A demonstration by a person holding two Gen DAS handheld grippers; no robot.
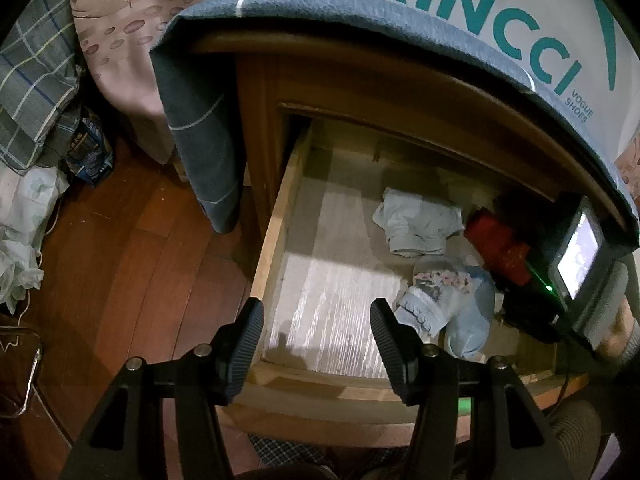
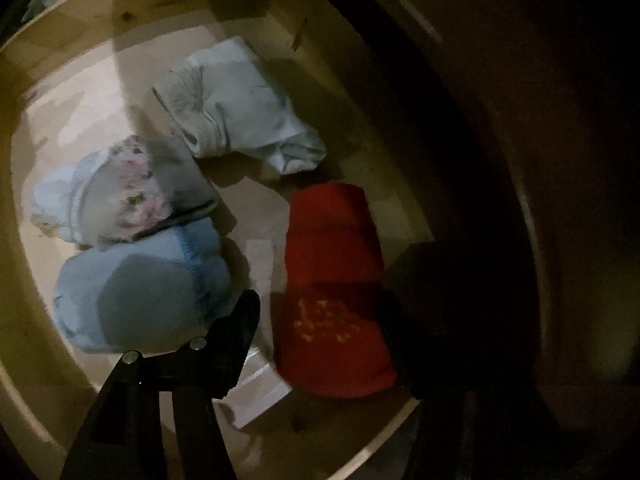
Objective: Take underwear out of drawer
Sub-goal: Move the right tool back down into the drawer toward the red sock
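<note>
The wooden drawer (image 1: 276, 240) stands pulled out. Folded underwear lies at its right side: a pale blue piece (image 1: 416, 224) (image 2: 236, 108), a floral-trimmed piece (image 1: 436, 288) (image 2: 128, 192), a light blue piece (image 1: 472, 320) (image 2: 136, 284) and a red piece (image 1: 500, 244) (image 2: 332, 284). My left gripper (image 1: 318, 328) is open and empty above the drawer's front left. My right gripper (image 2: 320, 332) is inside the drawer, open, with the red piece between its fingers; the right finger is lost in shadow. In the left wrist view the right gripper's body (image 1: 560, 276) covers the drawer's right end.
A blue cloth (image 1: 208, 120) and a white shoe bag (image 1: 500, 8) lie on the cabinet top. A bed with patterned bedding (image 1: 120, 40) stands to the left. Bags and a box (image 1: 88, 148) sit on the wooden floor (image 1: 132, 260).
</note>
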